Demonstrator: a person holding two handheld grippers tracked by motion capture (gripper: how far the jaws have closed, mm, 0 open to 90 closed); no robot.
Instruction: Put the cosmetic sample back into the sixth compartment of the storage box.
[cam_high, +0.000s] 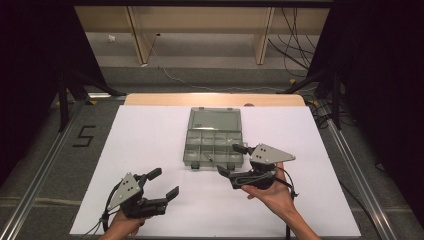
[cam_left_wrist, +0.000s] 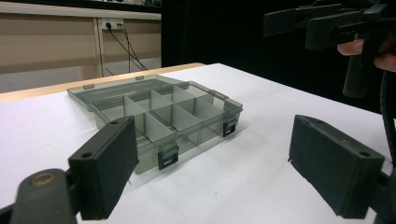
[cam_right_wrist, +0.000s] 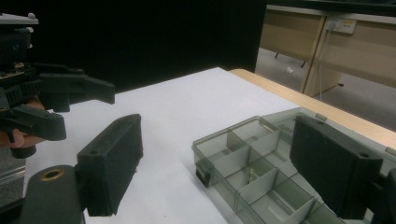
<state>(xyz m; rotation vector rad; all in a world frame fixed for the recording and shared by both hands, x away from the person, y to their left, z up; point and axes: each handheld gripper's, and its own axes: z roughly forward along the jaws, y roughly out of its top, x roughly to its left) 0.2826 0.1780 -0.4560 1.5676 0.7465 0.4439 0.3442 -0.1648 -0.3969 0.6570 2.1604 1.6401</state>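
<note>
Box: translucent grey plastic organiser box with divided compartments (cam_high: 214, 147), lid (cam_high: 215, 119) swung open and lying flat behind it, two dark latches on the near edge
Box place: middle of the white rectangular sheet (cam_high: 150, 135) covering the wooden table (cam_high: 150, 99), nearer the far edge
Box contents: one small pale item in a compartment, too small to identify
Left gripper (cam_high: 166, 184): black, held in the left hand (cam_high: 122, 224) at the sheet's near left, jaws wide apart, nothing between them, well apart from the box
Right gripper (cam_high: 231, 160): black, held in the right hand (cam_high: 267, 192), jaws apart and empty, tips just beside the box's near right corner; contact cannot be told
</note>
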